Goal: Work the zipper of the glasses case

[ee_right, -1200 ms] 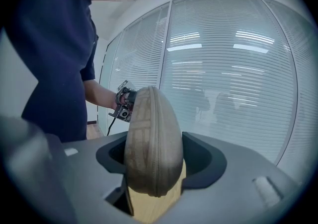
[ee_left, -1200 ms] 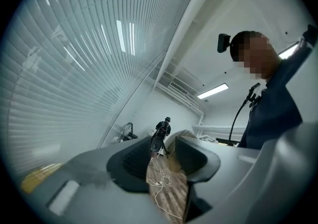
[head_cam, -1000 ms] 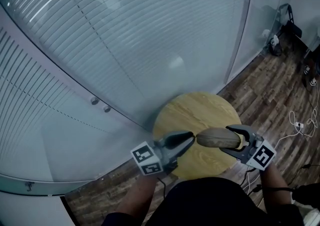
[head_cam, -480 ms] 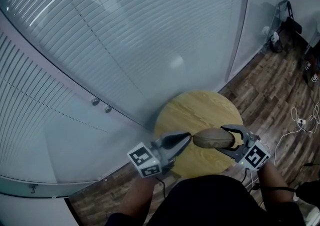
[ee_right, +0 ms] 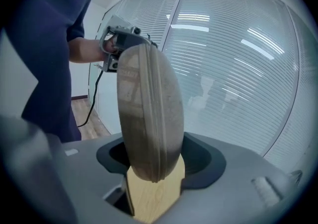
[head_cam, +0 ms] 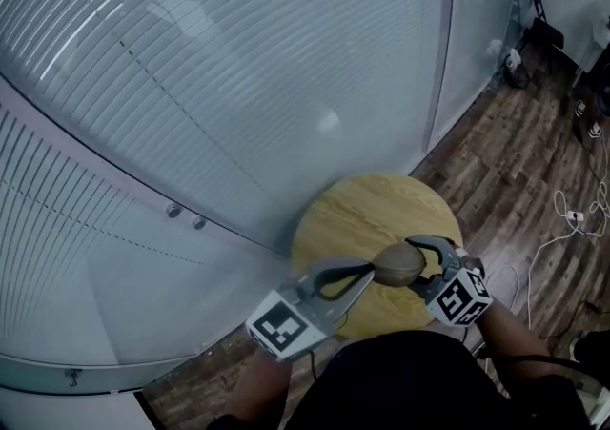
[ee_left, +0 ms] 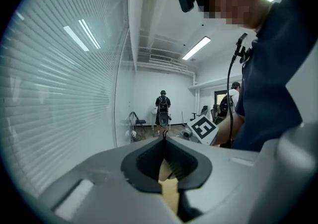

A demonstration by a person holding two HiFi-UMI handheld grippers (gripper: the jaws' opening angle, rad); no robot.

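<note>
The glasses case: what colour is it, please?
The case is greyish brown, clearest in the right gripper view.

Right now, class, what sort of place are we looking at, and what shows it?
Probably an office or lab room: a blind-covered glass partition, a wood-plank floor with trailing cables, and ceiling strip lights.

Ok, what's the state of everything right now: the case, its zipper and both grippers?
glasses case: off the round table, held in the air between the two grippers.
zipper: looks closed along the stretch in view.
right gripper: jaws clamped on the glasses case.
left gripper: jaws shut, tips at the case's end; whether they pinch the zipper pull is too small to tell.
</note>
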